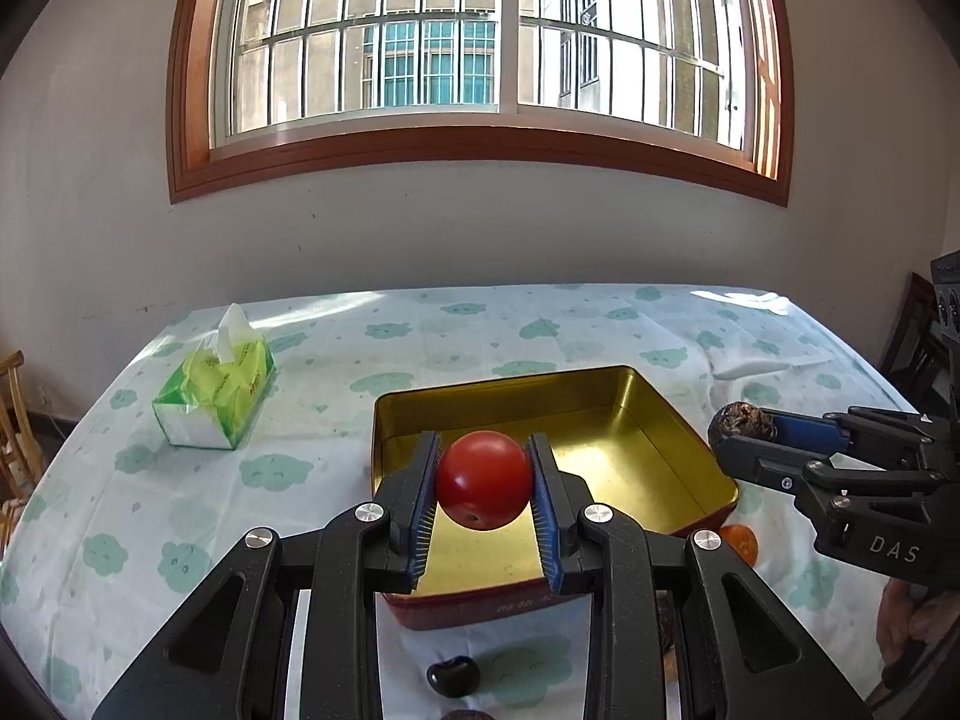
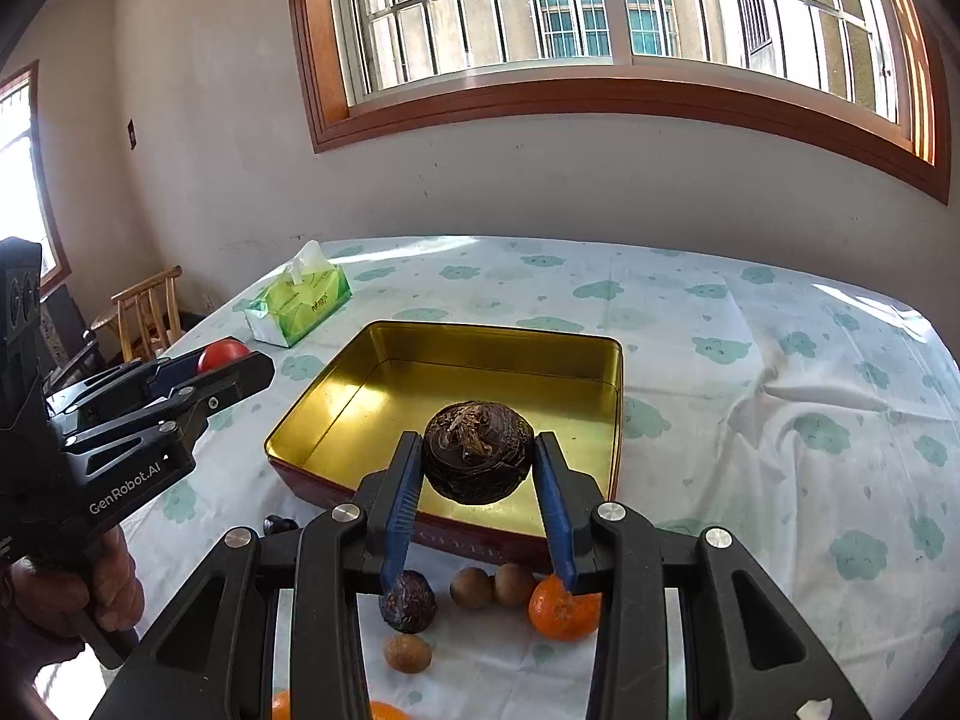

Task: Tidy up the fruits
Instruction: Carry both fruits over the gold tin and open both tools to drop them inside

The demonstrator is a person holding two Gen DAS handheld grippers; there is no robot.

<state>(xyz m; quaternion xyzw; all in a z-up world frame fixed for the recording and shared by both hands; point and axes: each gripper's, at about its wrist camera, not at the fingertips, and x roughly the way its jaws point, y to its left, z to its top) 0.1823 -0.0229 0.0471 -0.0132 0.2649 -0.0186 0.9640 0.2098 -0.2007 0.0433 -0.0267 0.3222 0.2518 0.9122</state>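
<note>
My left gripper (image 1: 483, 483) is shut on a red tomato (image 1: 483, 479) and holds it above the near part of a gold-lined tin box (image 1: 678, 420). My right gripper (image 2: 477, 468) is shut on a dark wrinkled round fruit (image 2: 477, 459), held over the box's (image 2: 336, 384) near edge. In the left wrist view the right gripper (image 1: 741, 429) shows at the right with the dark fruit (image 1: 741, 423). In the right wrist view the left gripper (image 2: 231, 363) shows at the left with the tomato (image 2: 222, 354).
On the cloud-print tablecloth in front of the box lie an orange (image 2: 564, 606), a dark wrinkled fruit (image 2: 409, 603), brown round fruits (image 2: 471, 588) and a dark plum (image 1: 453, 675). A green tissue pack (image 1: 216, 387) stands at the far left. A wooden chair (image 2: 147, 312) stands beyond the table's left edge.
</note>
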